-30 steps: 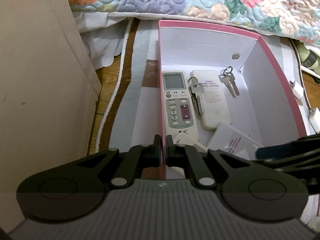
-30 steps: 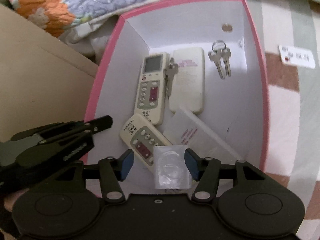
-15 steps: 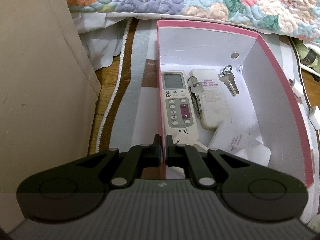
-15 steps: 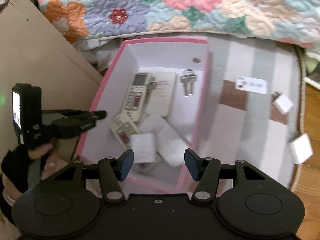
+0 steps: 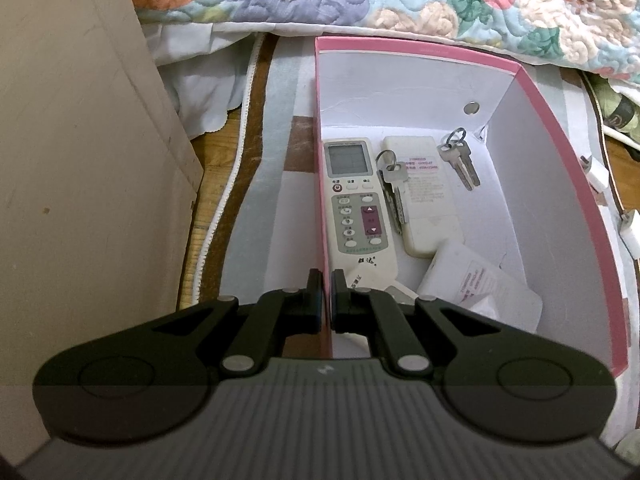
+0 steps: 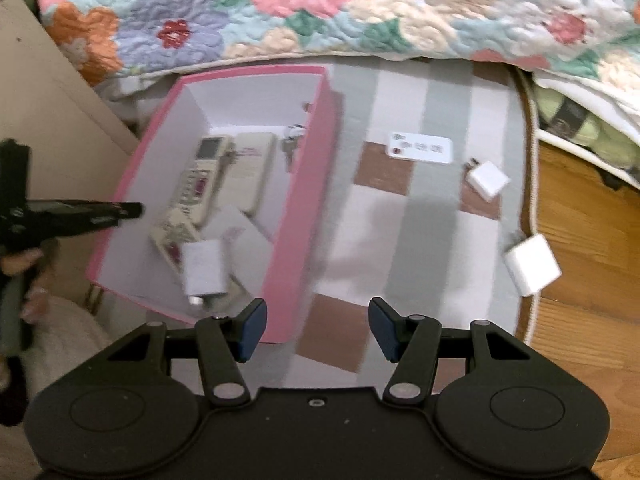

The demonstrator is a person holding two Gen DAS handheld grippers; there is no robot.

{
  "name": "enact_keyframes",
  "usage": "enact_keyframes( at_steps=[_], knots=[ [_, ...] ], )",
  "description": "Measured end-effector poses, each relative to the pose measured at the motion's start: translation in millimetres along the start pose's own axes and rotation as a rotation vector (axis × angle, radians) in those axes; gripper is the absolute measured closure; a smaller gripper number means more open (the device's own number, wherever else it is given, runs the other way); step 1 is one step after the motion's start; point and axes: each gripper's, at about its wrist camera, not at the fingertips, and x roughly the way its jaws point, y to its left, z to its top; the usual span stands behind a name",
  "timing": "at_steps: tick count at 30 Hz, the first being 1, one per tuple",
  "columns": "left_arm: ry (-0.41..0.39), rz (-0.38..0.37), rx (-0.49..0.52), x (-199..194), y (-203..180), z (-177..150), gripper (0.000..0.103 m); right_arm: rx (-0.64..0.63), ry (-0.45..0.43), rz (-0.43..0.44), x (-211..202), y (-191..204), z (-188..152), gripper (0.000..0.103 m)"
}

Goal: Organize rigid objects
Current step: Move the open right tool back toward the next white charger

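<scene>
Gripping the left wall of the pink box (image 5: 560, 128), the left tongs (image 5: 325, 300) are pressed together on that thin wall, one finger outside and one inside. Within the box, the grey-faced remote (image 5: 356, 204) lies along the left wall just beyond the left tongs, with a bunch of keys (image 5: 392, 188) beside it, overlapping the white remote (image 5: 424, 196) that lies face down to its right; a second pair of keys (image 5: 460, 160) sits near the far right corner. A small remote (image 6: 170, 236), a white plastic case (image 5: 480, 292) and a white block (image 6: 204, 268) lie at the near end of the box. The right tongs (image 6: 314, 330) stand wide apart and hold nothing, hovering above the striped mat (image 6: 420, 240) just right of the box's near right corner. On the mat to the right lie a white card (image 6: 420, 148) and a small white cube (image 6: 488, 180), with a larger white cube (image 6: 532, 264) at the mat's right edge, all well apart from the tongs. A floral quilt (image 6: 320, 8) borders the far side.
</scene>
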Motion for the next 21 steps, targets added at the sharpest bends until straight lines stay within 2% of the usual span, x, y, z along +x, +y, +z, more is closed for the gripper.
enact_keyframes(
  at_steps=[5, 8, 15, 21],
  knots=[
    [0.006, 0.009, 0.006, 2, -1, 0, 0.1, 0.011, -0.042, -0.046, 11, -23, -11, 0.039],
    [0.011, 0.017, 0.011, 4, -3, 0, 0.1, 0.017, -0.08, -0.057, 20, -36, -15, 0.031],
    [0.013, 0.021, 0.013, 5, -3, 0, 0.1, 0.035, -0.18, -0.073, 42, -74, -20, 0.025],
    [0.014, 0.02, 0.012, 5, -3, 0, 0.1, 0.017, -0.238, -0.216, 68, -112, -22, 0.024]
  ],
)
